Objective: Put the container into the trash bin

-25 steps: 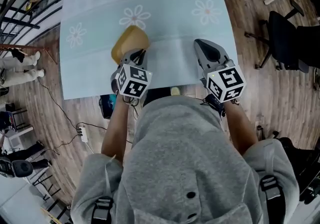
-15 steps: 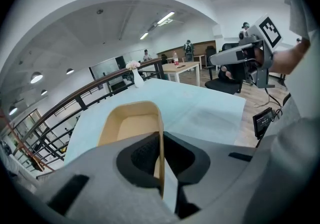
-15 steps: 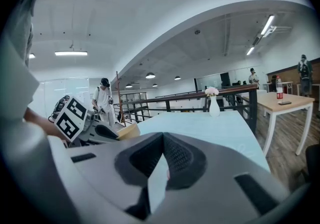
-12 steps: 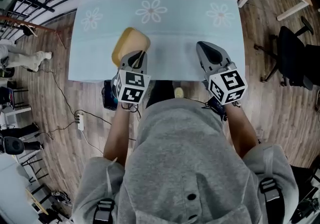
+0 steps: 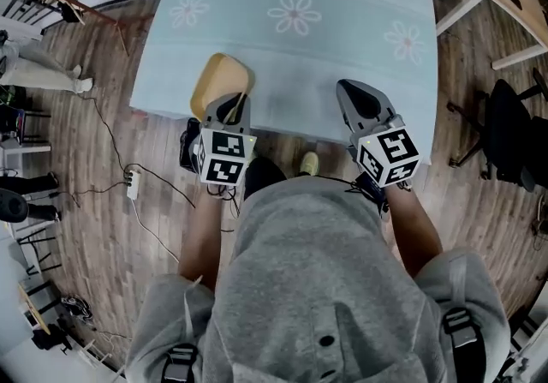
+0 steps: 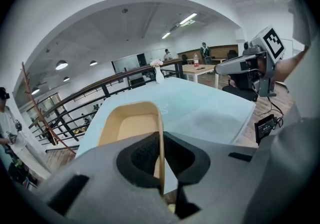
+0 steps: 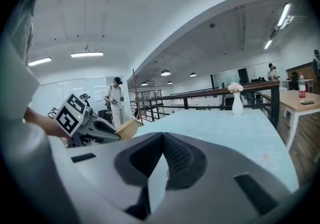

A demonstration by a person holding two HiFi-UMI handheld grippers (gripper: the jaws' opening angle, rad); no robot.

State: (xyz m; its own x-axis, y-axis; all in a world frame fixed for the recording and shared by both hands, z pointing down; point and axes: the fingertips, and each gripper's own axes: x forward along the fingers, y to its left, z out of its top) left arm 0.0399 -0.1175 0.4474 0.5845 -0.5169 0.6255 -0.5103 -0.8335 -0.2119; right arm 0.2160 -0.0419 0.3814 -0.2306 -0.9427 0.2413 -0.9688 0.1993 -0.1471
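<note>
Your left gripper (image 5: 233, 105) clamps the side wall of the container (image 5: 217, 81) at the table (image 5: 342, 56) edge; your right gripper (image 5: 358, 92) has its jaws together, empty.

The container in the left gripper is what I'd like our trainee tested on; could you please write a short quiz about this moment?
1. True or false: the left gripper is shut on a side wall of the tan container.
2. What is between the right gripper's jaws? A. a cup B. nothing C. the container
3. Fill in: at the far end of the table stands a white ___ holding flowers.
Key: 1 true; 2 B; 3 vase.
</note>
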